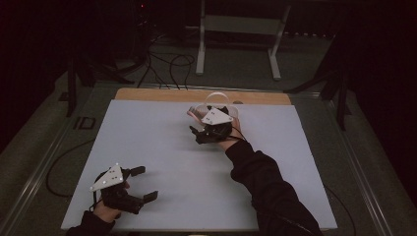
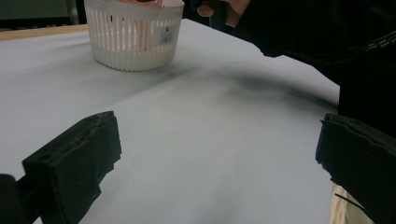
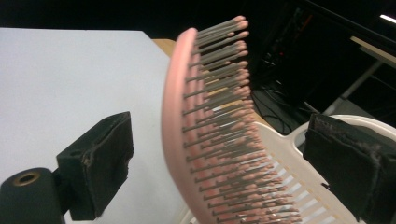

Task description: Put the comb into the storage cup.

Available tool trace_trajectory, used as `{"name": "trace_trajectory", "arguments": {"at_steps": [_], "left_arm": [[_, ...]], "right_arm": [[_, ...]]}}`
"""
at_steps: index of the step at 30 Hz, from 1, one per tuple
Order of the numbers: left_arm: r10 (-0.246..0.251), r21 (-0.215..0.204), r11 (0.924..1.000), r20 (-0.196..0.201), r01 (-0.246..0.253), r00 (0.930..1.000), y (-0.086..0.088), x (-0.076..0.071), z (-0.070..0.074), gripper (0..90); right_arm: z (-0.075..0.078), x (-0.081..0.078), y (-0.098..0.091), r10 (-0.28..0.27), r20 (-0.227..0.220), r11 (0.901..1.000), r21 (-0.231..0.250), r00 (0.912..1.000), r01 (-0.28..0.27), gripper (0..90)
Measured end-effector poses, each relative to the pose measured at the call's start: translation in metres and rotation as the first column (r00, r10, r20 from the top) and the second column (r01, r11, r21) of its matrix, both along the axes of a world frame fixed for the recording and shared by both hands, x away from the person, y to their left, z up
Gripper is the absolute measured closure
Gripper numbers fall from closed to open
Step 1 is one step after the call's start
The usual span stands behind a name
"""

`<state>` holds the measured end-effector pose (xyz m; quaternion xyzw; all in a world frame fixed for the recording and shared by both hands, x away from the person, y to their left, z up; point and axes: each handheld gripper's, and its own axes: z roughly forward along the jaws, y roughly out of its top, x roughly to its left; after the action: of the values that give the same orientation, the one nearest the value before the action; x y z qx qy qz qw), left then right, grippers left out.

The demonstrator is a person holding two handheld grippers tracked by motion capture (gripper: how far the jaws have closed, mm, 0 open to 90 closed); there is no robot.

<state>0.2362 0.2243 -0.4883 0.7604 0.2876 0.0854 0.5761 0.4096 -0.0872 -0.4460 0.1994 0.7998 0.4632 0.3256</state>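
A pink hairbrush with grey bristles stands on end in a white slatted basket, tilted, its back toward the left jaw. My right gripper is open around the brush, and neither pad touches it. In the high view the right gripper hovers at the basket near the table's far edge, with the brush poking out to the left. My left gripper rests open and empty at the front left. Its own view shows the left gripper with jaws wide apart over bare table, and the basket far off.
The white table top ends in a wooden strip at the far side. Beyond it, cables lie on the floor beside a white metal frame. A dark sleeve reaches across the right half.
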Motion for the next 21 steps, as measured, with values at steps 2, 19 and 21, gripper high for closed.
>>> {"name": "trace_trajectory", "arguments": {"at_steps": [2, 19, 21], "left_arm": [[0.001, 0.001, 1.0, 0.002, -0.001, 1.0, 0.0, 0.0, 0.0, 0.0], [0.003, 0.003, 1.0, 0.004, -0.003, 1.0, -0.001, 0.001, 0.0, 0.0], [0.004, 0.002, 1.0, 0.006, -0.004, 1.0, -0.001, 0.0, 0.0, 0.0]], "right_arm": [[0.001, 0.001, -0.001, -0.005, -0.008, 1.0, 0.002, 1.0, 0.005, 8.7], [0.015, 0.001, -0.019, -0.026, -0.094, 0.9939, 0.105, 0.9953, 0.036, 8.9], [0.017, 0.0, -0.021, -0.019, -0.111, 0.9917, 0.125, 0.9936, 0.033, 8.9]]}}
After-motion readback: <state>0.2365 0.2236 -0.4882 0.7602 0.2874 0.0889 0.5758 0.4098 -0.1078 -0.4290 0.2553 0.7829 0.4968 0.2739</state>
